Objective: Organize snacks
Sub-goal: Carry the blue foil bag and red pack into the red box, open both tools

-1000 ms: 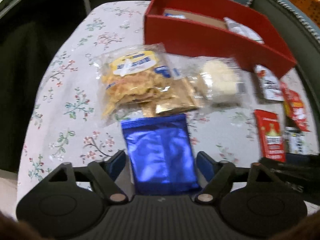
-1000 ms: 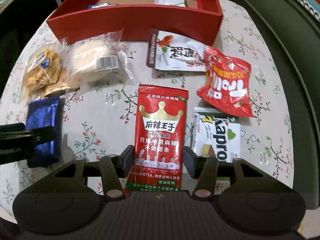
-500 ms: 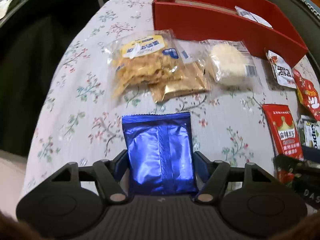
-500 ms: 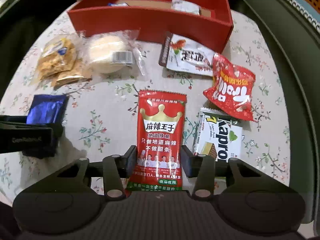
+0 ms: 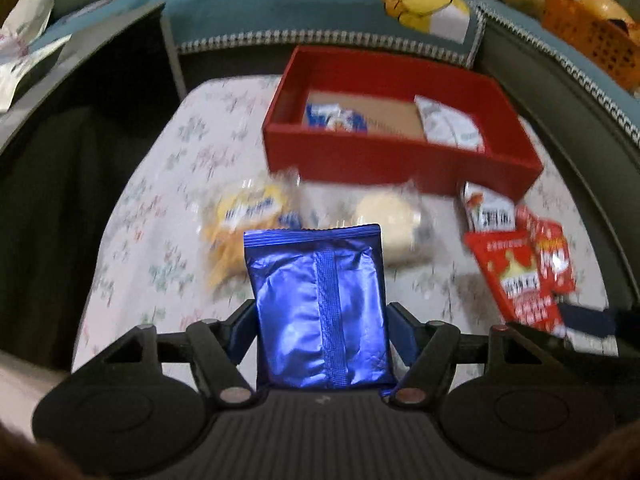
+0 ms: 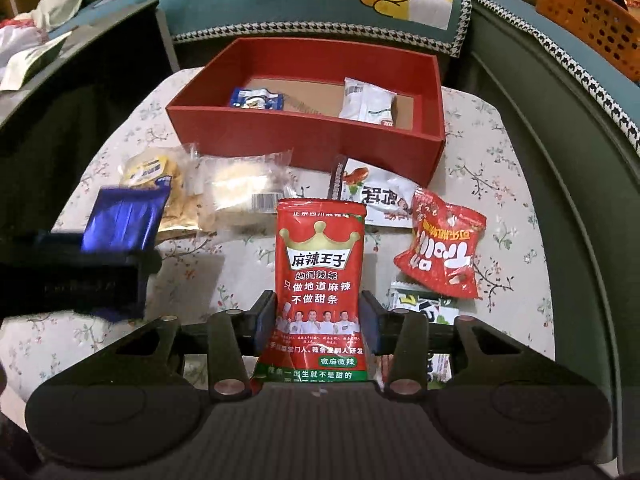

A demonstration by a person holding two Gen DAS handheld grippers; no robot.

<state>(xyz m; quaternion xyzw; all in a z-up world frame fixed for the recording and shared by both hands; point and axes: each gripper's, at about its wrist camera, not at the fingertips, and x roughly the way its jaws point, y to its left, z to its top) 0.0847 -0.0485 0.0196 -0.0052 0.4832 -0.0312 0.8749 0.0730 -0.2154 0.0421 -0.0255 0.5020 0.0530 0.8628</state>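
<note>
My left gripper (image 5: 320,322) is shut on a shiny blue packet (image 5: 318,308) and holds it above the table; the packet also shows at the left of the right wrist view (image 6: 122,218). My right gripper (image 6: 319,312) is shut on a red spicy-strip packet (image 6: 320,280), lifted off the table. A red box (image 6: 304,140) stands at the far side, with a blue-white snack (image 6: 256,98) and a white packet (image 6: 366,102) inside. It also shows in the left wrist view (image 5: 400,160).
On the floral tablecloth (image 6: 240,264) lie a yellow crisp bag (image 6: 154,172), a clear-wrapped bun (image 6: 240,188), a white-red packet (image 6: 376,196), a red candy bag (image 6: 444,248) and a green-white wafer pack (image 6: 424,308). A sofa and an orange basket (image 6: 588,12) stand behind.
Both grippers have risen from the table with their packets and tilted up, so the red box interior and the sofa now show.
</note>
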